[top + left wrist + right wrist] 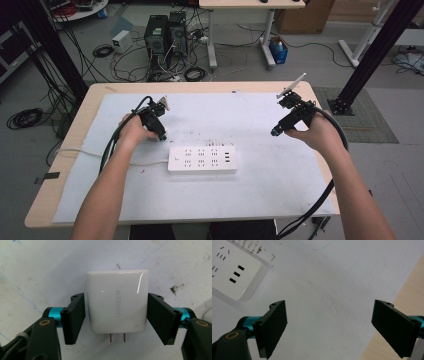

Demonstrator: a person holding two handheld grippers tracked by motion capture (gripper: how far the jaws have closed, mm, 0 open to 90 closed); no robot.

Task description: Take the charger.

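Observation:
A white UGREEN charger (116,315) lies on the white mat with its two prongs pointing back toward the camera. My left gripper (116,297) is shut on it, one black jaw against each side. In the high view the left gripper (159,131) is held low over the mat, just up and left of the white power strip (202,159). My right gripper (276,132) hovers above the mat's right part, tilted down toward the strip. The right gripper (329,315) is open with bare mat between its jaws. One end of the power strip (234,272) lies at the upper left of that view.
The white mat (280,180) covers most of the wooden table (320,107). The strip's cord (75,151) runs off to the left edge. Beyond the table's far edge, computer towers (165,35) and loose cables sit on the floor.

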